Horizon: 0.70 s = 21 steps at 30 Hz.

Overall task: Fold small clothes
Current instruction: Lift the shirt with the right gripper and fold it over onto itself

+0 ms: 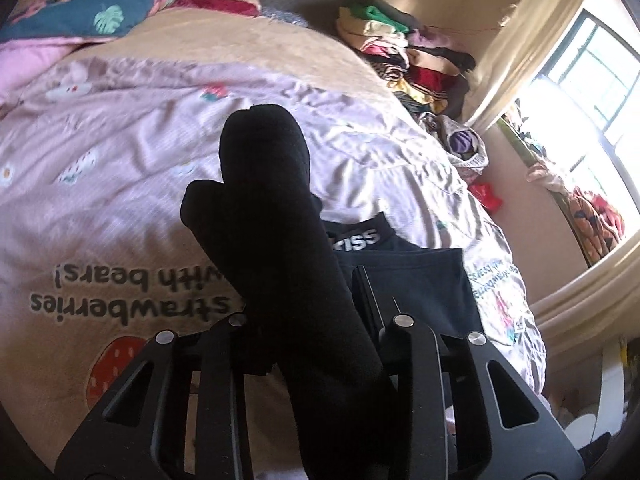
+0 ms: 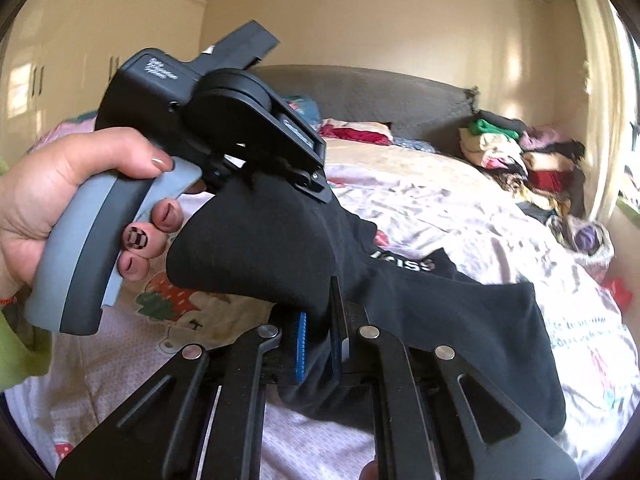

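Both pinched shut on one black sock: left hand-held gripper and right hand-held gripper, sock lifted above bed. Ahead, bare pink quilt; beneath, one dark folded garment. Far right at bed edge, one clothes pile.

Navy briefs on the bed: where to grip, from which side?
Take the lettered waistband of the navy briefs, at its exposed right end. Come down from the headboard side: that edge lies flat and faces that way, and the black socks overhang the left part.
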Each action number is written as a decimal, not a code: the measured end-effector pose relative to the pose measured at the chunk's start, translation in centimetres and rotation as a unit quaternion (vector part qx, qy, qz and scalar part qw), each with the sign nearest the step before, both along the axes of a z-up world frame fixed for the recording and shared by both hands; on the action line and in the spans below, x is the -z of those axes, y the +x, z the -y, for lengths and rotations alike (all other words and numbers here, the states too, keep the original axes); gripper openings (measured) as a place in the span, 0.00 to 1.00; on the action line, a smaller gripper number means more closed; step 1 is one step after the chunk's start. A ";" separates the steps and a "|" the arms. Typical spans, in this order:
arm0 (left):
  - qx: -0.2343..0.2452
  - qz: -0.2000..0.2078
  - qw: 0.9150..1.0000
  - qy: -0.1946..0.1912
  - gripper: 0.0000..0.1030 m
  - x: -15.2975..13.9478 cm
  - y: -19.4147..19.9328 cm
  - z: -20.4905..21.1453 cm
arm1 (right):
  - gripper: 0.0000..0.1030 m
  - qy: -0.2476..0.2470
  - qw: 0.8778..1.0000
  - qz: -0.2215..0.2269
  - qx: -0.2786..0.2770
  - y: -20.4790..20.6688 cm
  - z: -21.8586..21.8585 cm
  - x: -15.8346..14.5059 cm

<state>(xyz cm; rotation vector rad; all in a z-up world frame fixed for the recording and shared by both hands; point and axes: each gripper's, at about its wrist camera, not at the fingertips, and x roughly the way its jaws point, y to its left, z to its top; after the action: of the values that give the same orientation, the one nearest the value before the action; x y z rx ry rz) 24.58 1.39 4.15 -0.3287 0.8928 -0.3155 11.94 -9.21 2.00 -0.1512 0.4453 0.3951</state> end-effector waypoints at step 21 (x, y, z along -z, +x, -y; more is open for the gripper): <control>0.055 0.006 0.998 0.024 0.23 -1.2 0.3 8.4 | 0.07 0.078 0.992 -0.023 0.093 -1.2 7.1 0.1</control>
<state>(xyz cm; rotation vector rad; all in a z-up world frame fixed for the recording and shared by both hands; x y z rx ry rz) 24.85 -7.04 5.37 -0.2339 0.9071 -0.3968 10.73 -16.29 1.88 0.0513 0.4681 0.2498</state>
